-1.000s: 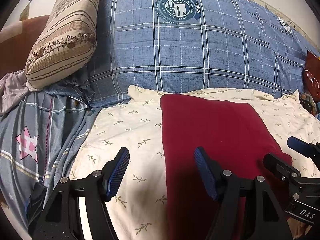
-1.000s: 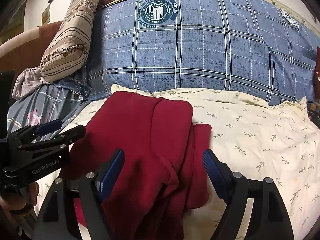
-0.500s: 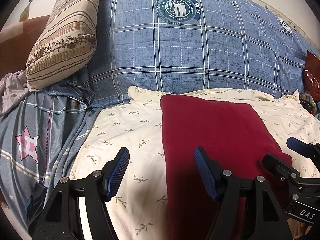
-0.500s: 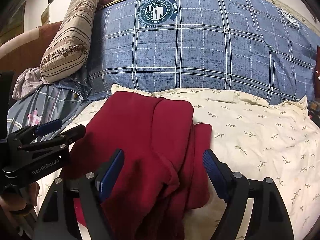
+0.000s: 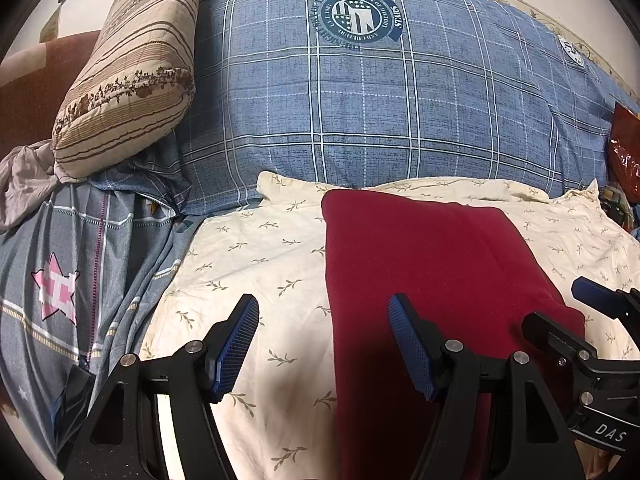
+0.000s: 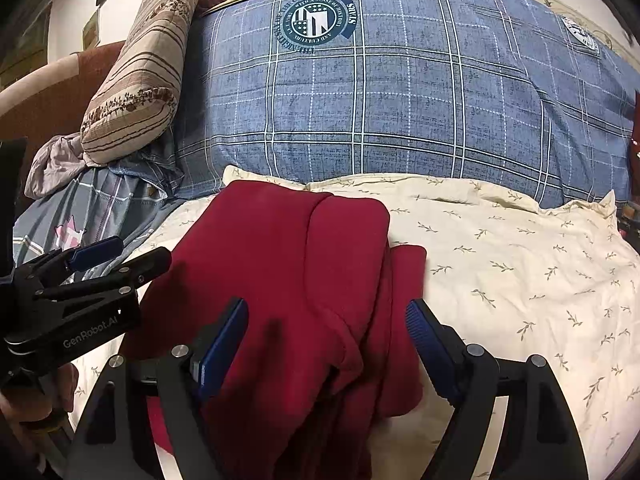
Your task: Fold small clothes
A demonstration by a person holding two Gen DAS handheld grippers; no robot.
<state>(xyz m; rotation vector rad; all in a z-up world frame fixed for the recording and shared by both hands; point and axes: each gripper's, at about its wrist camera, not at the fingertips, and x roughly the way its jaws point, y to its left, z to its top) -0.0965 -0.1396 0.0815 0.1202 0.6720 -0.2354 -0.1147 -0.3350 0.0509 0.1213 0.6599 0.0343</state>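
Note:
A dark red garment [image 5: 432, 280] lies folded lengthwise on the cream leaf-print sheet [image 5: 260, 264]; it also shows in the right wrist view [image 6: 288, 280], with layered folds along its right side. My left gripper [image 5: 324, 344] is open and empty, straddling the garment's left edge near its front end. My right gripper [image 6: 326, 344] is open and empty, over the garment's near right part. The right gripper shows in the left wrist view [image 5: 568, 312], and the left gripper shows in the right wrist view [image 6: 116, 258]. Whether the fingers touch the cloth cannot be told.
A big blue plaid quilt [image 5: 380, 112] is piled behind the sheet. A striped beige pillow [image 5: 128, 76] leans at the back left. A grey star-print cover [image 5: 60, 280] lies to the left. Red bags [image 5: 626, 148] stand at the right edge.

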